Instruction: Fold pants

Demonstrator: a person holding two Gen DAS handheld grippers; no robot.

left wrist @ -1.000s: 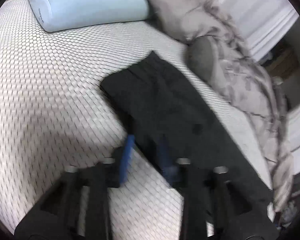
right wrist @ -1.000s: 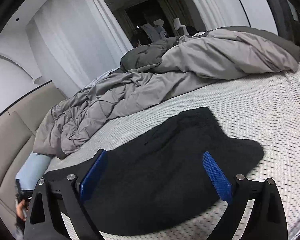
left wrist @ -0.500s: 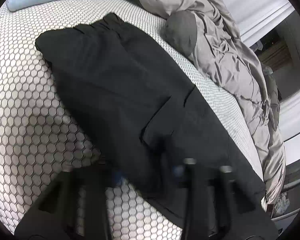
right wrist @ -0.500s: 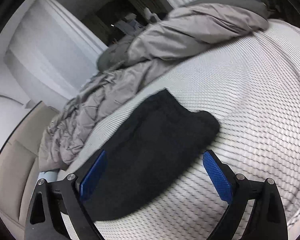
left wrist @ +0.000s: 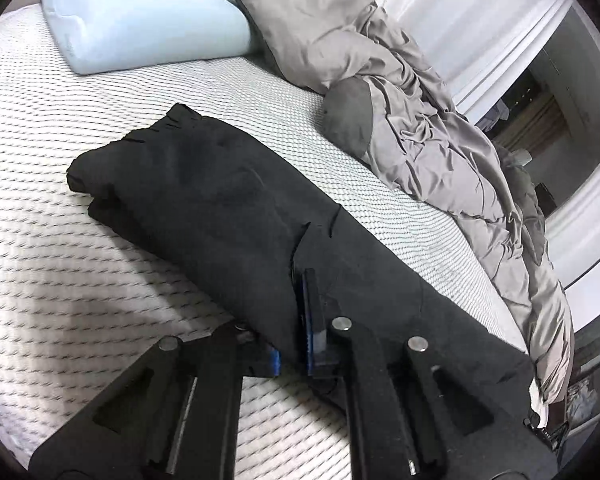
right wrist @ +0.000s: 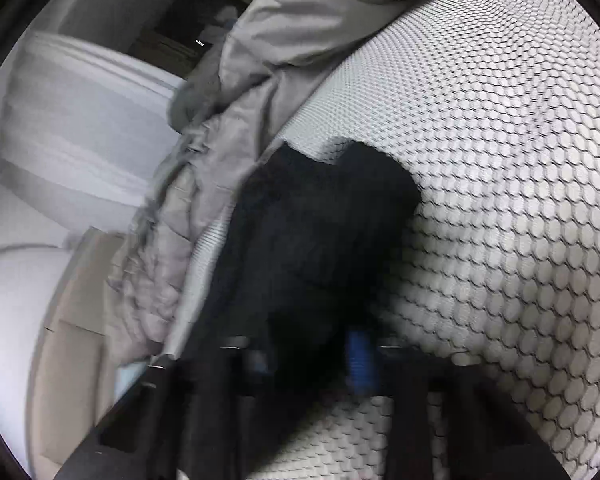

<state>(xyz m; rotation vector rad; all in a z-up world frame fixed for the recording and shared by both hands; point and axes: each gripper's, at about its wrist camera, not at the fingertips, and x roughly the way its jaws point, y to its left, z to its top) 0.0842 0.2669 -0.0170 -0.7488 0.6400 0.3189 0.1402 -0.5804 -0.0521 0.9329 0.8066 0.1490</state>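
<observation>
My left gripper (left wrist: pixel 296 320) is pinched narrow on a fold of the black fabric pants (left wrist: pixel 228 204), its blue-padded fingers (left wrist: pixel 306 312) nearly together with the cloth caught between them along the near edge of the garment. From there the pants run away from me in a long dark band across the white mattress with the hexagon-quilted cover (left wrist: pixel 60 264), the gathered waistband lying at the far end, near the pale blue pillow (left wrist: pixel 140 16). A slit pocket opening shows just ahead of my fingers.

My right gripper (right wrist: pixel 312 356) is at the other end of the pants (right wrist: pixel 312 240). The view is blurred; the blue pads (right wrist: pixel 358 356) stand fairly close with black cloth bunched between them, so it appears to be gripping the fabric, though I cannot make out how tightly. The dark fabric stretches up and away from this gripper over the same mattress (right wrist: pixel 500 160).

Beyond the pants, a rumpled grey quilted duvet (left wrist: pixel 420 120) is heaped along the far side of the bed, just beside the garment. White curtains (left wrist: pixel 452 12) hang behind it. I can read no writing on anything.
</observation>
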